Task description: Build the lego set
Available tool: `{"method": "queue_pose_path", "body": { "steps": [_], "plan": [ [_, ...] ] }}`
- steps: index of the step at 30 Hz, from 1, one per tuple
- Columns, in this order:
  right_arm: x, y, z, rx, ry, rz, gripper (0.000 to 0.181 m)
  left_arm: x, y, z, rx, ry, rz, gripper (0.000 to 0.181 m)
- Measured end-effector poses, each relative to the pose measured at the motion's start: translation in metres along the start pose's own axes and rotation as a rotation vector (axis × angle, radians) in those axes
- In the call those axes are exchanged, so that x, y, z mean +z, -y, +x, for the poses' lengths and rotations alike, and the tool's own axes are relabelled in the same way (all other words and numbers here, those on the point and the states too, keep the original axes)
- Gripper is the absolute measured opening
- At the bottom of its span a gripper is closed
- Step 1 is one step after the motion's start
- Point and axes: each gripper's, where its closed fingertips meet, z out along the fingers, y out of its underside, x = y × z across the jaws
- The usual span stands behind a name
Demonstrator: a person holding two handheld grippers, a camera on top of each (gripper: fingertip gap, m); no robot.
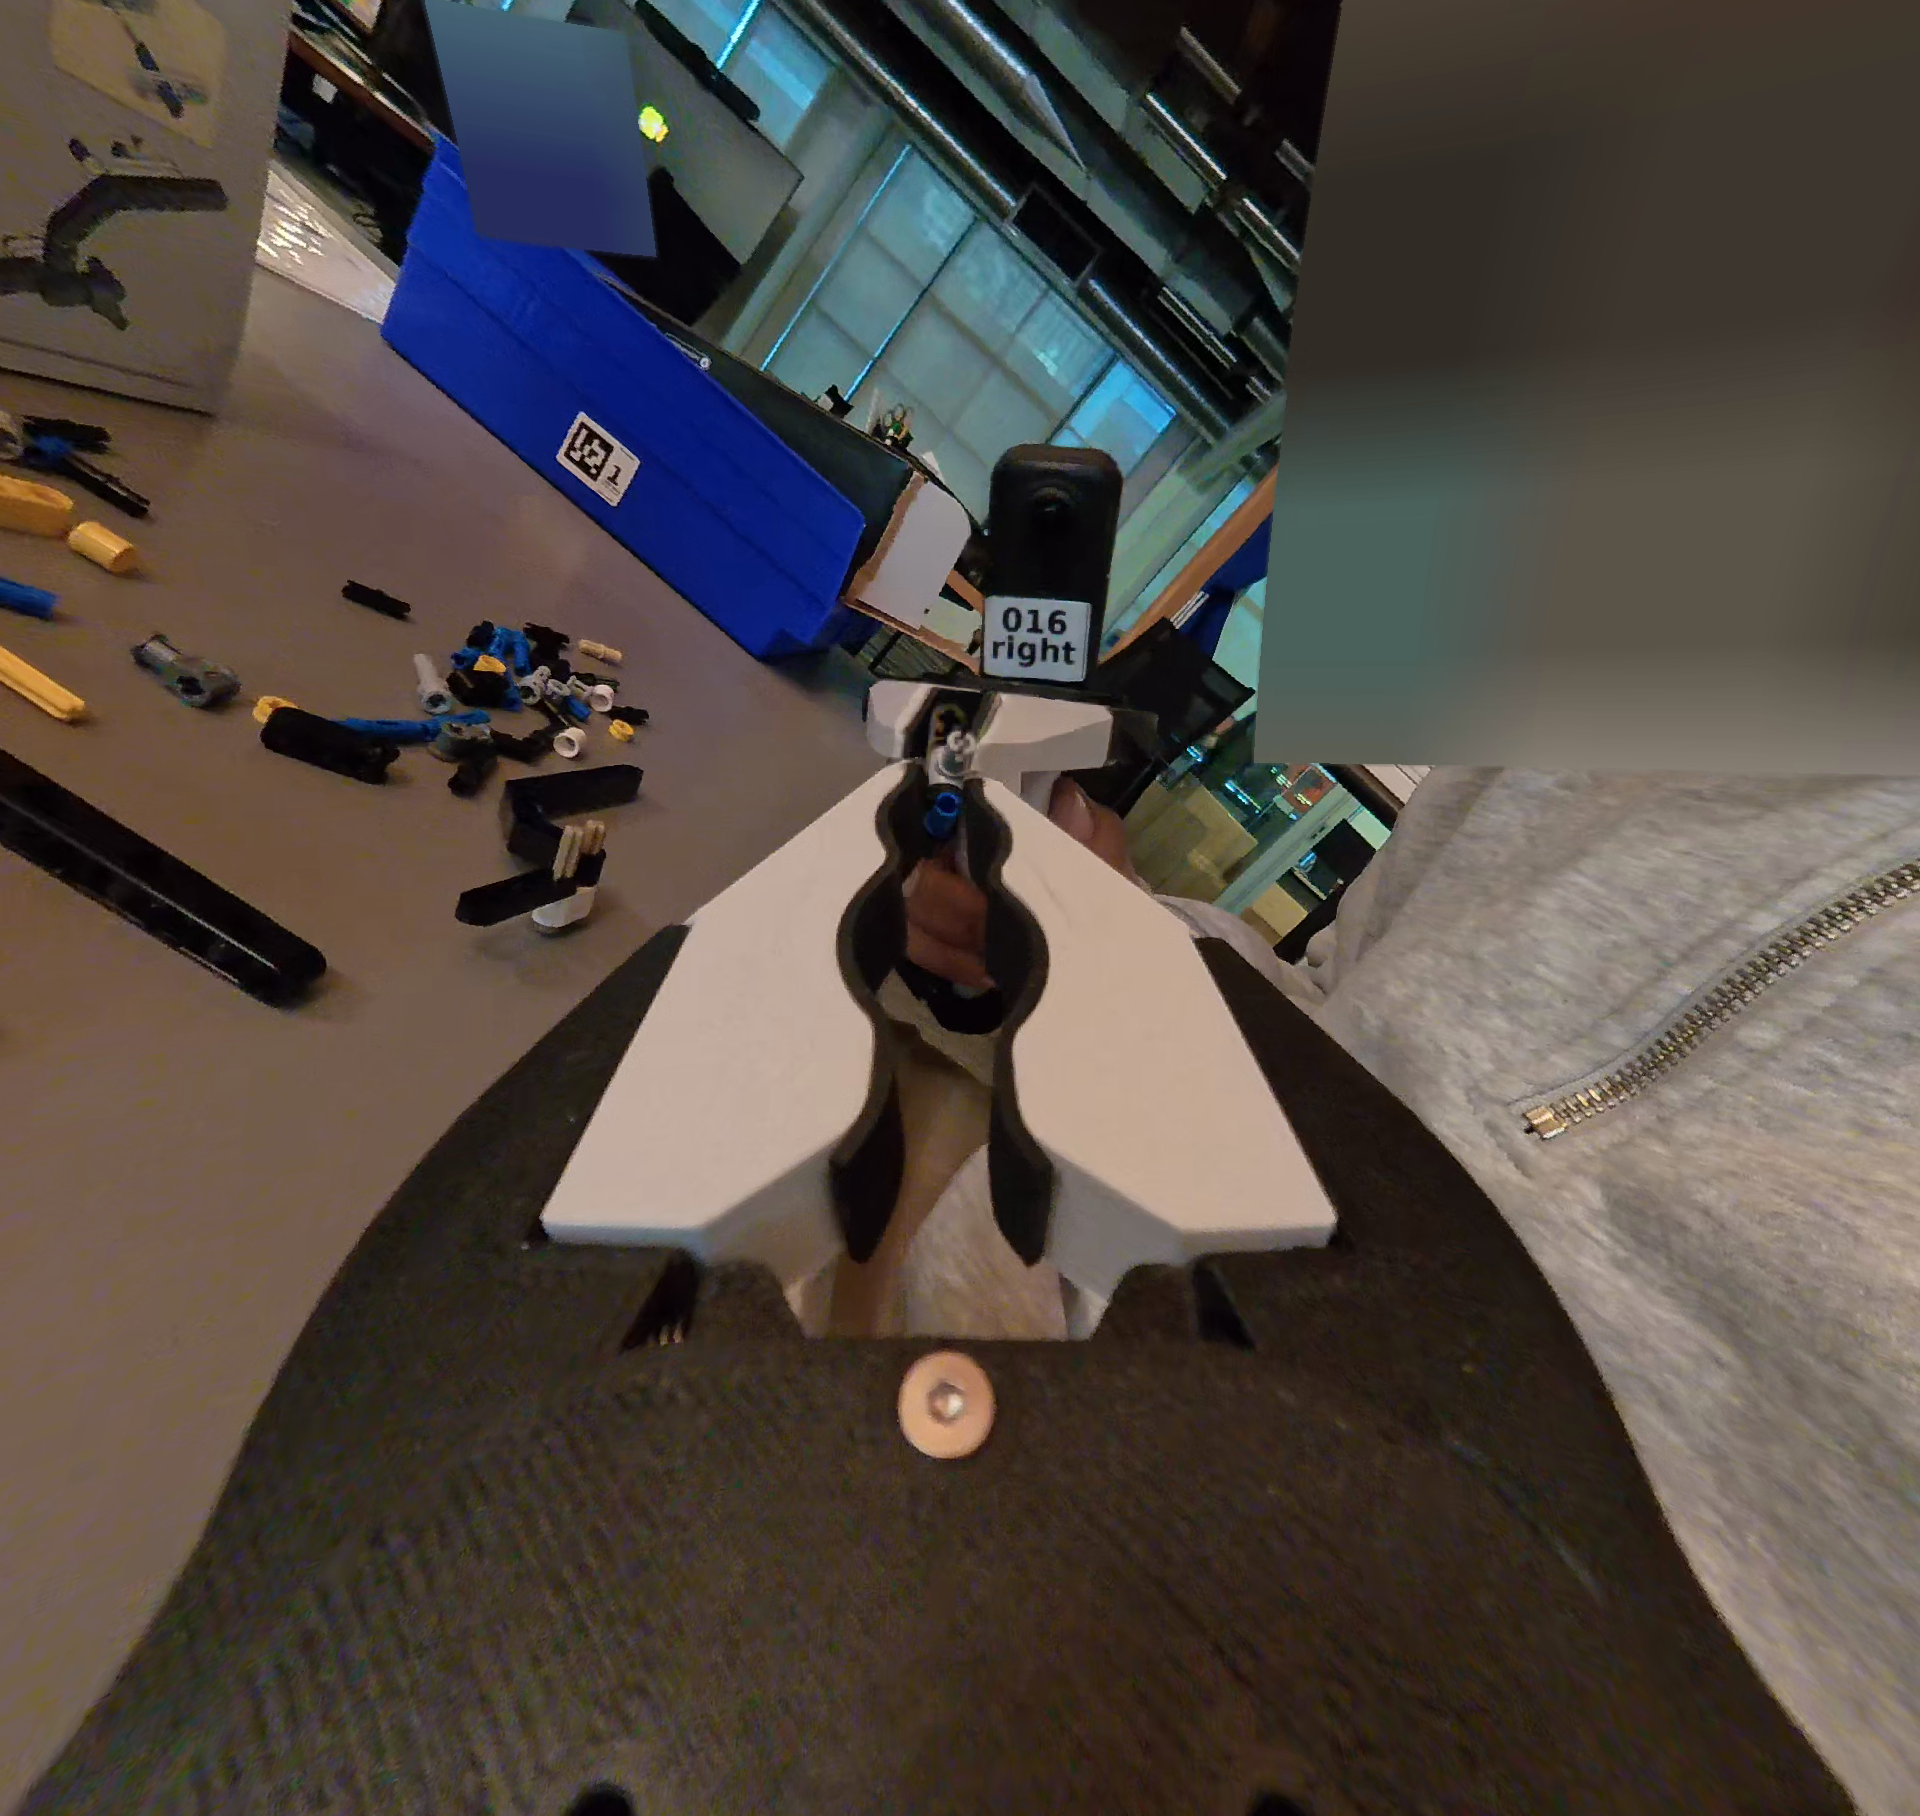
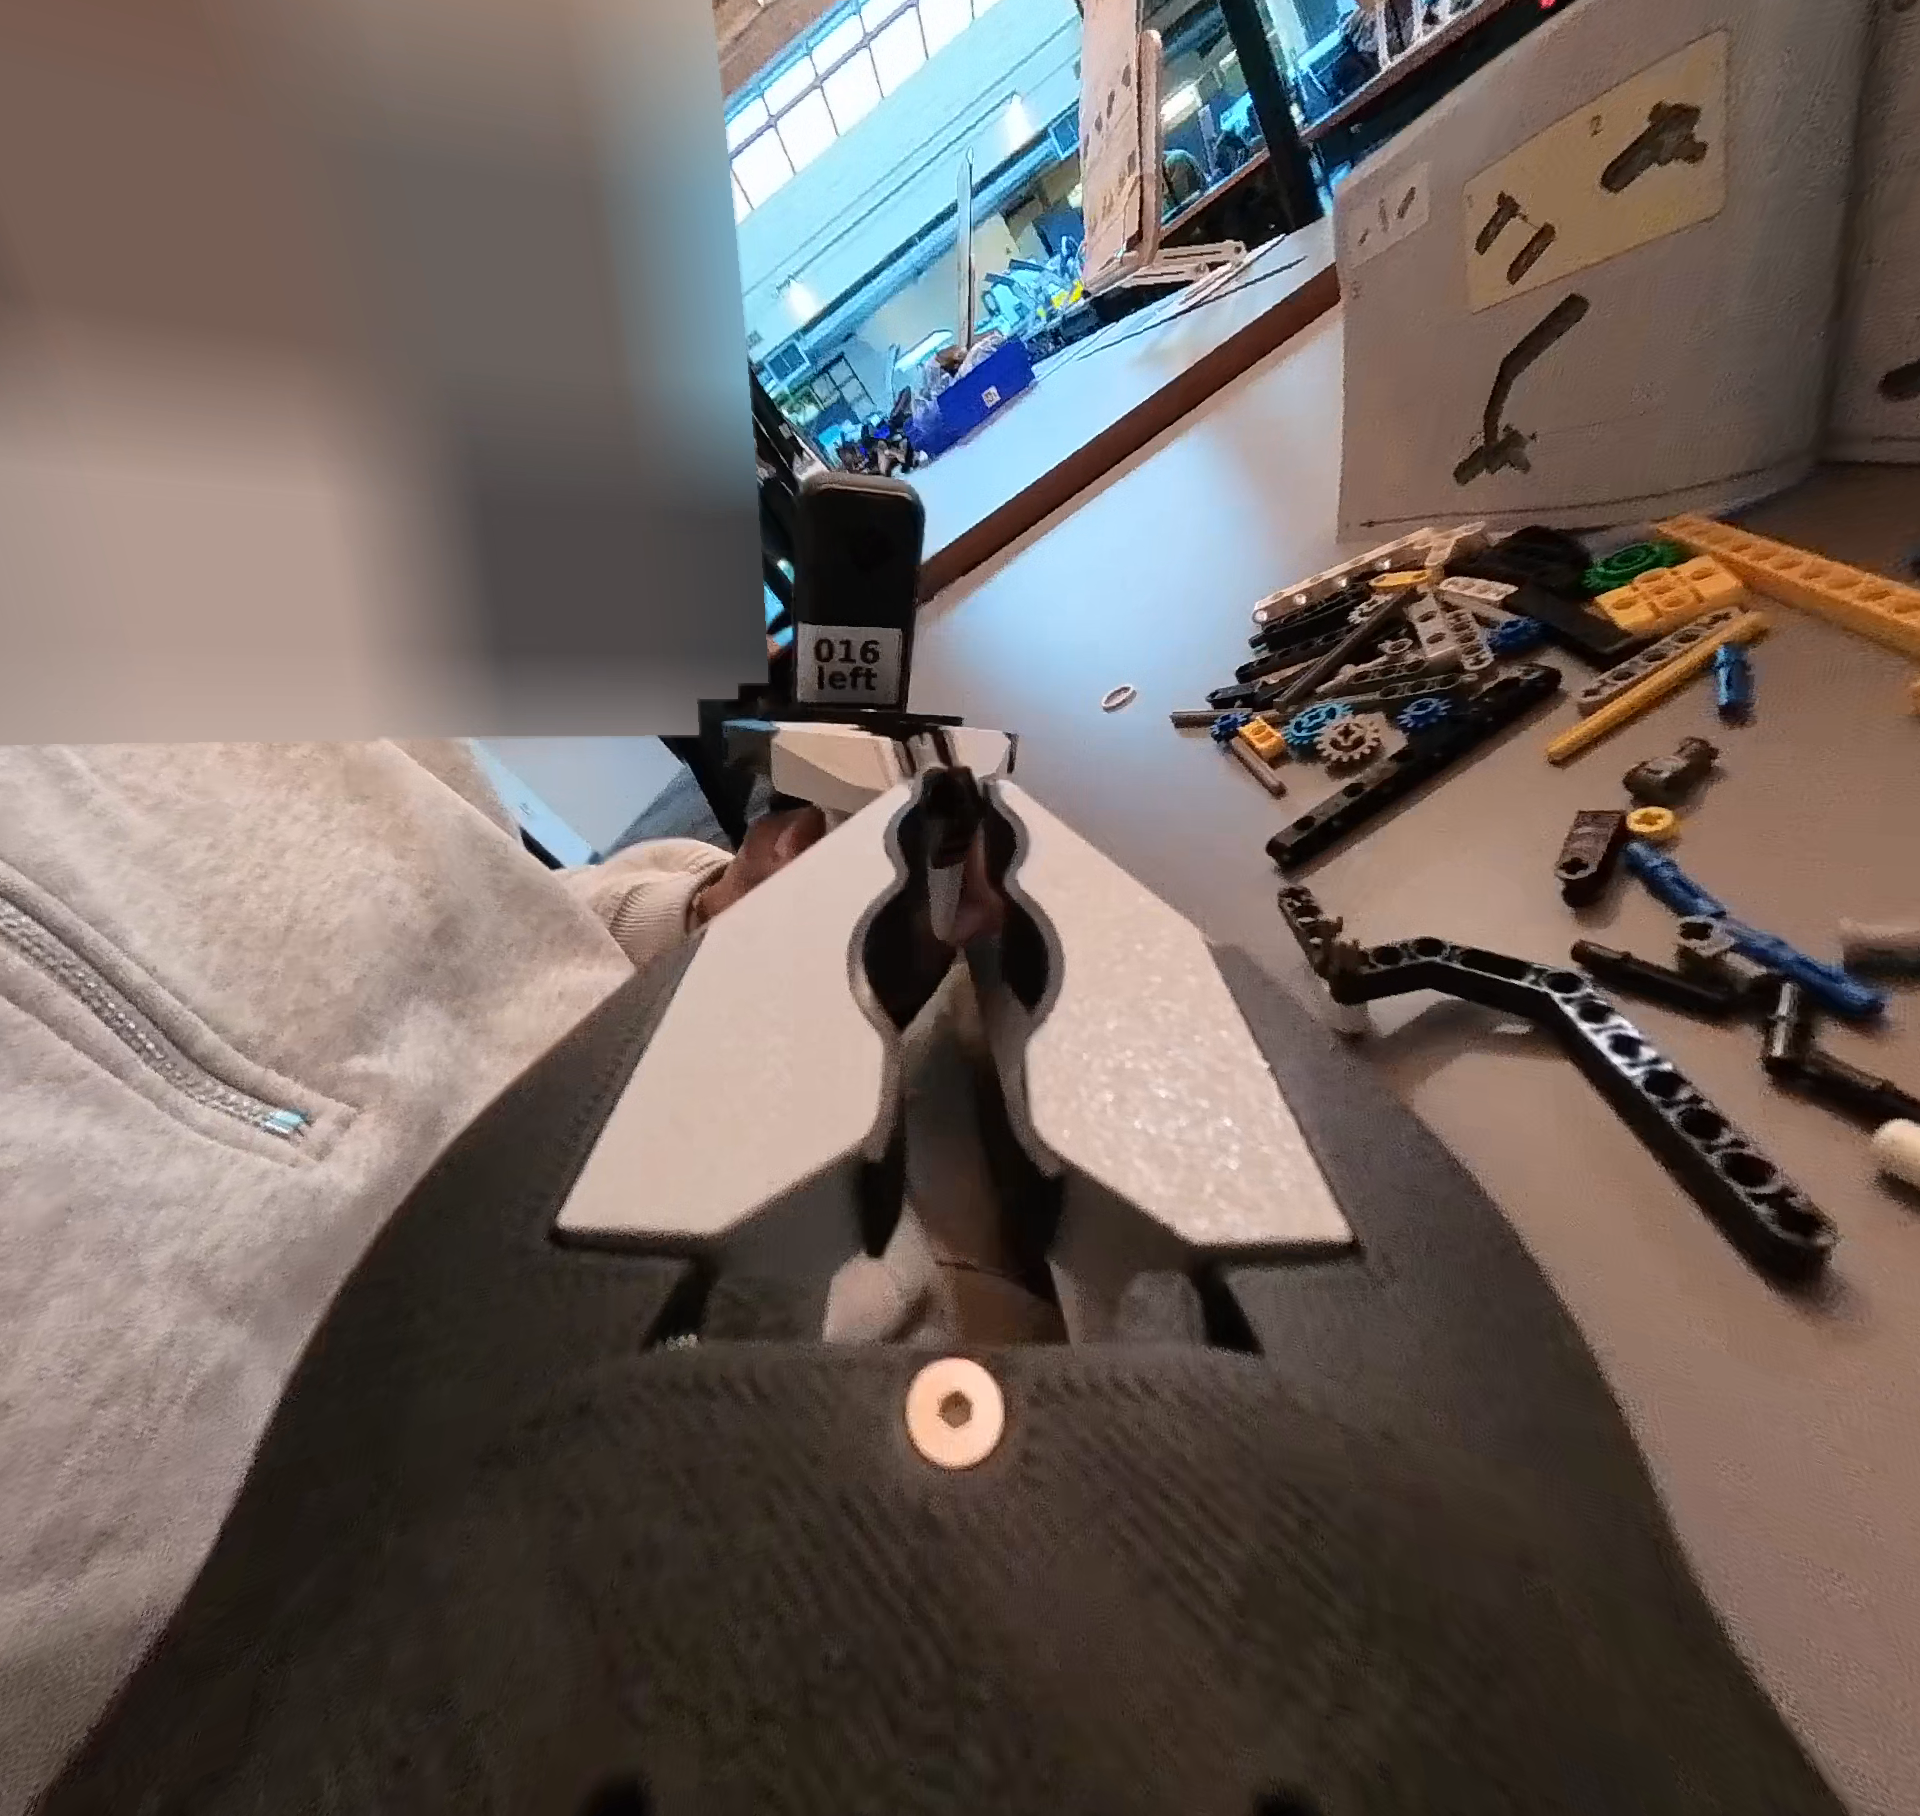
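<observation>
My left gripper (image 1: 940,798) and my right gripper (image 2: 951,810) are held up off the table and meet tip to tip. In the left wrist view the left gripper is shut on a small blue pin (image 1: 943,817), with the right gripper (image 1: 961,740) straight across holding a small grey and white piece (image 1: 952,756) against it. In the right wrist view that pale piece (image 2: 945,893) sits between the shut fingers, and the left gripper (image 2: 914,758) faces it. The contact between the two parts is too small to make out.
Loose black, blue and yellow parts (image 1: 520,696) lie on the grey table (image 1: 364,1091), with a long black beam (image 1: 156,893), a blue bin (image 1: 623,395) and an open instruction booklet (image 2: 1558,291). A black angled beam (image 2: 1558,1028) and a parts pile (image 2: 1455,644) lie right. A person's grey zip sweater (image 1: 1610,1039) is close. Both grippers' tips are close together, under 4 cm apart.
</observation>
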Motion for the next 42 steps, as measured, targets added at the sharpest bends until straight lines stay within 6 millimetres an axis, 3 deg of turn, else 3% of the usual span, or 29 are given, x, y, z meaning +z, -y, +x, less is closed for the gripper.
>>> {"method": "queue_pose_path", "body": {
  "steps": [3,6,11,20,42],
  "plan": [
    [-0.001,0.004,0.004,0.079,0.003,0.037,0.004,0.001,-0.002,-0.002,0.014,0.021,-0.015,0.025],
    [-0.003,0.007,0.008,0.163,0.005,0.073,0.004,0.004,-0.009,-0.005,0.053,0.064,-0.050,0.031],
    [-0.004,0.004,0.014,0.285,0.004,0.093,0.004,0.006,-0.016,-0.015,0.158,0.173,-0.079,0.023],
    [-0.002,-0.001,0.014,0.382,0.026,0.087,0.004,0.000,-0.004,-0.018,0.185,0.207,-0.014,0.019],
    [-0.002,0.000,0.013,0.345,0.018,0.095,0.004,0.002,-0.007,-0.015,0.190,0.186,-0.026,0.012]
  ]
}}
